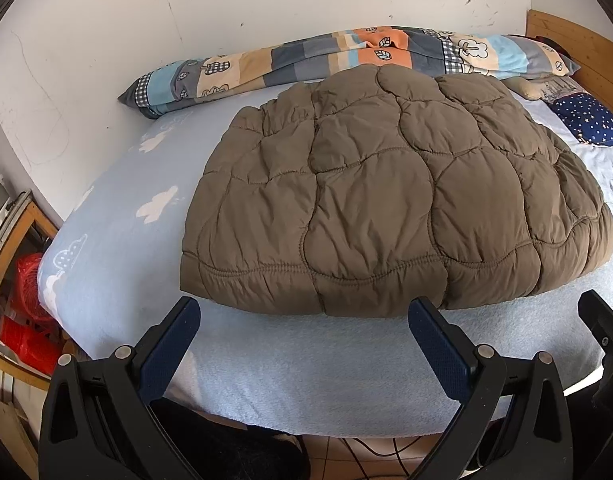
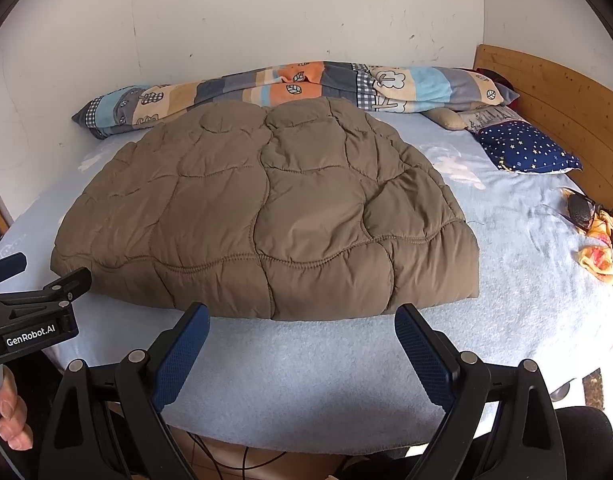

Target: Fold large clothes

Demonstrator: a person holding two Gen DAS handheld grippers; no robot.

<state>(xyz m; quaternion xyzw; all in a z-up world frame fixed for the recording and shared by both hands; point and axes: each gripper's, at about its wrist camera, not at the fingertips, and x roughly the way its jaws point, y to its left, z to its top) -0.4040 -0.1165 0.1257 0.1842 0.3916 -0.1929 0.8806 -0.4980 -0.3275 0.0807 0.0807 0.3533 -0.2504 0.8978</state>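
Note:
A brown quilted puffer garment lies folded into a flat bundle on the light blue bed sheet; it also shows in the right wrist view. My left gripper is open and empty, held over the bed's near edge just short of the garment's hem. My right gripper is open and empty, also just short of the hem. The left gripper shows at the left edge of the right wrist view. The right gripper's finger shows at the right edge of the left wrist view.
A rolled patchwork blanket lies along the white wall behind the garment. A navy starred pillow and a wooden headboard are at the right. Sunglasses and a floral cloth lie at the far right. Red baskets stand left of the bed.

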